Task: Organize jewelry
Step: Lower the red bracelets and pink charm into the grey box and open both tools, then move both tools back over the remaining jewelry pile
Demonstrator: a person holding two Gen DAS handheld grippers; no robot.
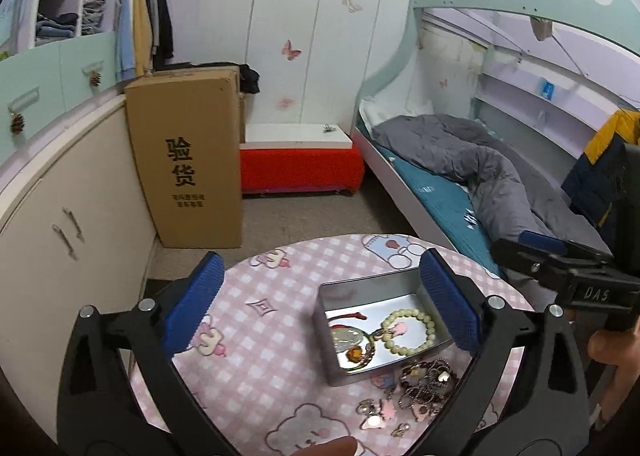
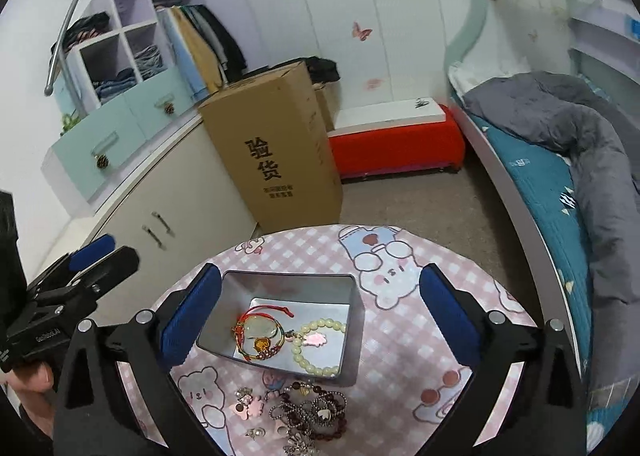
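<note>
A silver metal tin [image 1: 362, 286] [image 2: 288, 280] stands on a round table with a pink checked cloth [image 1: 280, 360] [image 2: 400, 336]. Inside lie a pale green bead bracelet [image 1: 430, 322] [image 2: 320, 366], a red cord bracelet with a pale stone [image 2: 260, 326] and an amber-beaded one [image 1: 354, 354]. Loose jewelry lies in front of the tin: dark bead chains [image 1: 426, 382] [image 2: 320, 412] and small pink charms [image 1: 376, 414] [image 2: 248, 406]. My left gripper [image 1: 324, 296] is open and empty above the table, its right finger over the tin's edge. My right gripper [image 2: 320, 310] is open and empty over the tin.
A tall cardboard box [image 1: 188, 160] [image 2: 276, 148] stands on the floor behind the table, next to a cream cabinet [image 1: 68, 216]. A red bench [image 1: 300, 168] and a bed with a grey duvet [image 1: 480, 172] [image 2: 580, 144] lie beyond and to the right.
</note>
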